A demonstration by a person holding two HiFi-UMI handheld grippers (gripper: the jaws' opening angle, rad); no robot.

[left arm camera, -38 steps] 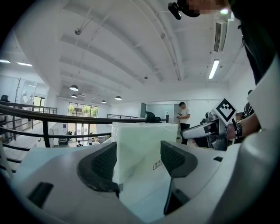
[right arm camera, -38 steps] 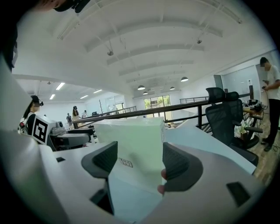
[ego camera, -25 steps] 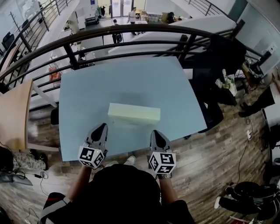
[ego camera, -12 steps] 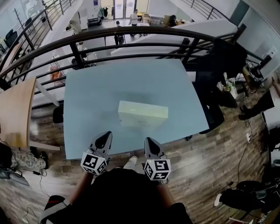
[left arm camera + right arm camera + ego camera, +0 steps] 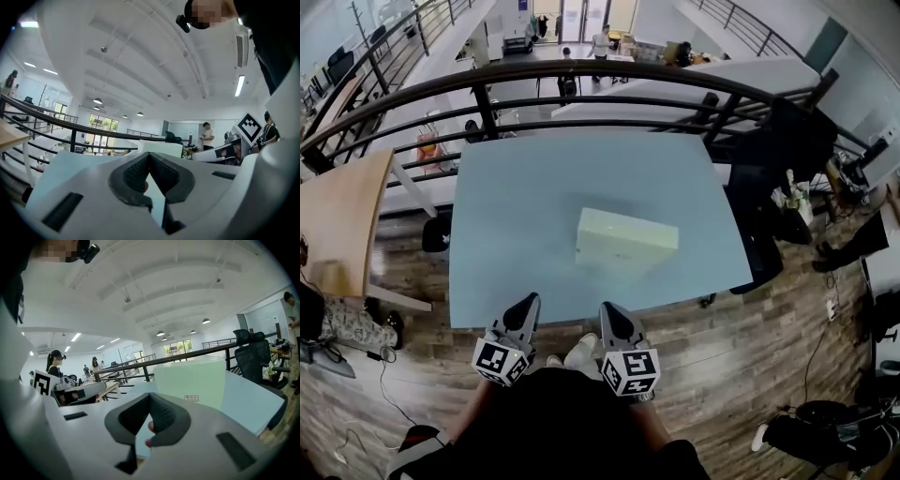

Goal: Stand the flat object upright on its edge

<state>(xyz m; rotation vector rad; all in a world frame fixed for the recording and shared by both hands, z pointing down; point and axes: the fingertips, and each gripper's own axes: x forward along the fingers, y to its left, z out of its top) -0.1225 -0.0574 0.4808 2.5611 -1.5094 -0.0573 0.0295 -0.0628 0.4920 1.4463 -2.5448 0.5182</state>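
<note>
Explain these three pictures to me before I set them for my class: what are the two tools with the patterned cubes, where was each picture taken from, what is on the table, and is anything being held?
There is no robot here. A person holds a two-jaw tool in each hand. The downward picture comes from a camera on the person's head. At its bottom are the left gripper and the right gripper, each carrying a cube with square markers as part of it. The other two pictures come from cameras riding on the grippers and looking along their jaws. In both, the jaws are together with nothing between them, so nothing is held. On the pale blue table stands one pale green box, upright on a long edge and apart from both grippers.
</note>
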